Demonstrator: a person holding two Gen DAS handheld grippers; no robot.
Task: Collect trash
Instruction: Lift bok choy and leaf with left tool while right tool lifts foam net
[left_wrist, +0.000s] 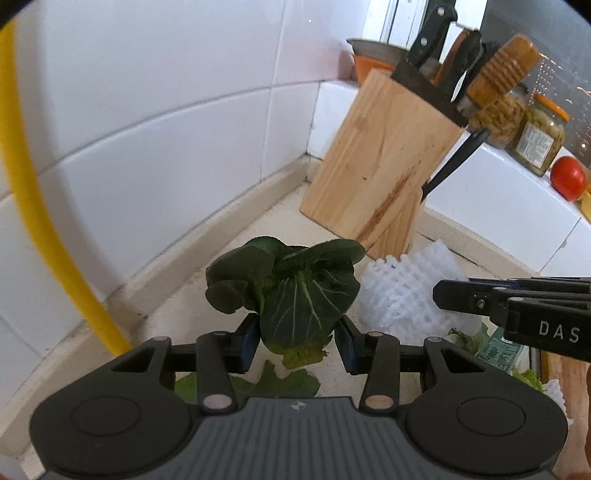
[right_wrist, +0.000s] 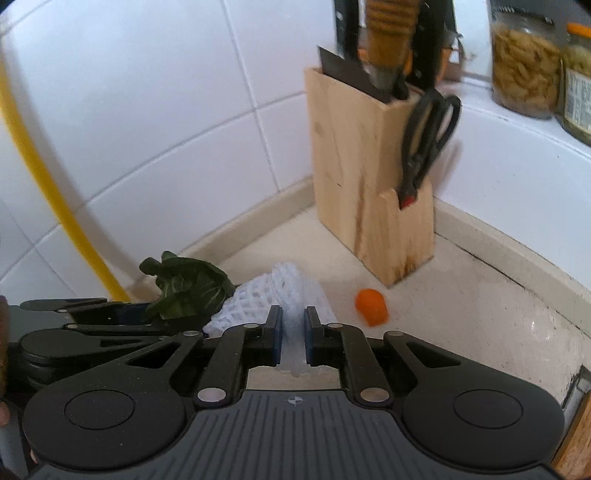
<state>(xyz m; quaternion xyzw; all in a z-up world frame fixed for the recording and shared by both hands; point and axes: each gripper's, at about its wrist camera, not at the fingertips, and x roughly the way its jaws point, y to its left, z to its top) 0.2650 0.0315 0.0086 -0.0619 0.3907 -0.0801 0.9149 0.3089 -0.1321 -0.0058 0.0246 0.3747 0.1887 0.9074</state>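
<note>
Foam net (right_wrist: 280, 295) pinched thin by right gripper (right_wrist: 293, 334), may slip; left gripper (left_wrist: 295, 341) clamps wilted leaf (left_wrist: 291, 295), stem may tear.

The pale wooden knife block (right_wrist: 354, 177) shows raw, matt grain with reddish streaks. Behind it, the white wall tiles (left_wrist: 155, 122) are glossy and smooth. The white foam fruit net (right_wrist: 291, 295) looks soft and meshed. The speckled beige stone desk (right_wrist: 480, 314) is dull, its surface worn rough in patches.
</note>
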